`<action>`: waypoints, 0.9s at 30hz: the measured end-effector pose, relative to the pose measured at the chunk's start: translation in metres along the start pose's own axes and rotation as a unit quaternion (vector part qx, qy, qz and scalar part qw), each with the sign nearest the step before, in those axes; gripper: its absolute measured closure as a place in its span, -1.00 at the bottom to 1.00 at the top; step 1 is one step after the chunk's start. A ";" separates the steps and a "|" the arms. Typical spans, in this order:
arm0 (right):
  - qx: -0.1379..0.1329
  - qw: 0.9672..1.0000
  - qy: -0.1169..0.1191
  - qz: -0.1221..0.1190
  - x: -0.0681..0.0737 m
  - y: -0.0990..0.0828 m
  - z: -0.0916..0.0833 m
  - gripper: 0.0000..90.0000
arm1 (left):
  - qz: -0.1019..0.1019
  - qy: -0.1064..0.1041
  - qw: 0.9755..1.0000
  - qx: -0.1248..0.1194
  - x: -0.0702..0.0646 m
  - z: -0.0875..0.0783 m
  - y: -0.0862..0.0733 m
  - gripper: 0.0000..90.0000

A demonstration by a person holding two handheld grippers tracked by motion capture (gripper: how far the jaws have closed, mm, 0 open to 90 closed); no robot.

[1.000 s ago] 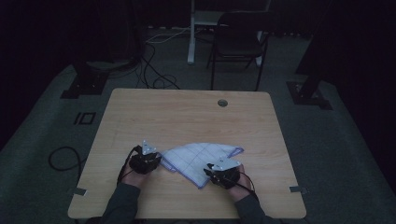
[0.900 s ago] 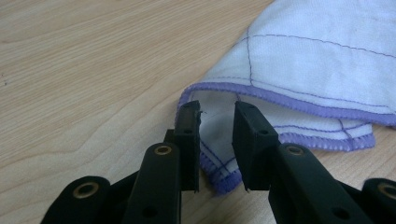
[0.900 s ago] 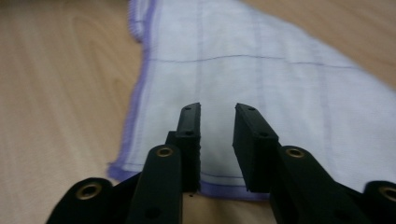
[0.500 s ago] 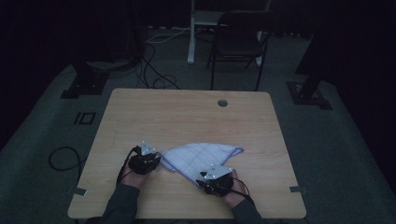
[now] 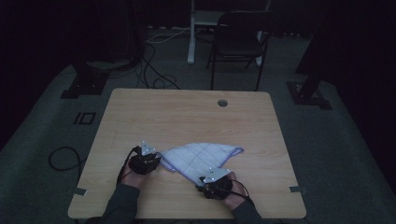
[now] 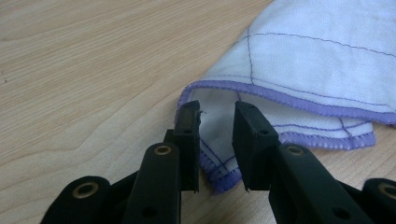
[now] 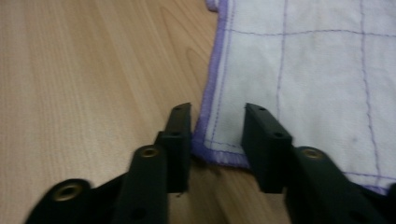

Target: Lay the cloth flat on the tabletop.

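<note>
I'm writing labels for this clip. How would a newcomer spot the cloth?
Find the wooden table; at its near edge, between both hands, lies the cloth. It's white, folded, with purple stitched edging and a thin grid.

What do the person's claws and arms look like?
Each claw, left claw and right claw, is black with a grey three-cornered plate on top and a thin black cable trailing back. Up close, its two jaws are flat black blocks on arms with brass-coloured rivets. The person wears dark long sleeves.

White cloth with purple stitched grid and purple hem, folded over itself, lying flat near the bench's front edge.
</note>
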State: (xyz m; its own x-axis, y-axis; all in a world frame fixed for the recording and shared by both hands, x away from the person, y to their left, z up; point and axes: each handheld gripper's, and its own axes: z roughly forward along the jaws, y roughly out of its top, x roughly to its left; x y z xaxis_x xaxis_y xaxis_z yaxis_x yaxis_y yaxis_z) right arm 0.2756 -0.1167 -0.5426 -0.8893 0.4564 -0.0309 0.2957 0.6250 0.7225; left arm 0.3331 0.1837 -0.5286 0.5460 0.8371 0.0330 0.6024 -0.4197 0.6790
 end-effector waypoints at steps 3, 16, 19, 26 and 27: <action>0.003 1.000 -0.005 0.010 -0.004 0.001 0.000 0.76 | 0.001 0.000 1.000 0.000 0.000 0.000 0.000 0.61; -0.004 0.999 -0.039 0.019 -0.018 0.011 -0.011 0.91 | 0.004 -0.006 1.000 -0.006 -0.002 -0.002 0.002 0.62; -0.010 0.998 -0.052 0.020 -0.024 0.016 -0.015 0.91 | 0.005 -0.006 1.000 -0.006 -0.003 -0.002 0.002 0.62; -0.029 0.996 -0.080 0.024 -0.039 0.031 -0.022 0.91 | 0.005 -0.009 1.000 -0.011 -0.003 -0.005 0.002 0.62; -0.031 0.996 -0.081 0.026 -0.041 0.033 -0.022 0.91 | 0.004 -0.009 1.000 -0.011 -0.003 -0.005 0.002 0.62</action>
State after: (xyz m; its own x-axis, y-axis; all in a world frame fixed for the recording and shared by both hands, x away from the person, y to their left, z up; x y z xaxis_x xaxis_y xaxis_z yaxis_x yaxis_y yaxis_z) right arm 0.3140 -0.1288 -0.5025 -0.8036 0.5868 -0.1000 0.3132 0.5597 0.7672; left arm 0.3299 0.1818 -0.5235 0.5616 0.8270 0.0264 0.5842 -0.4190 0.6950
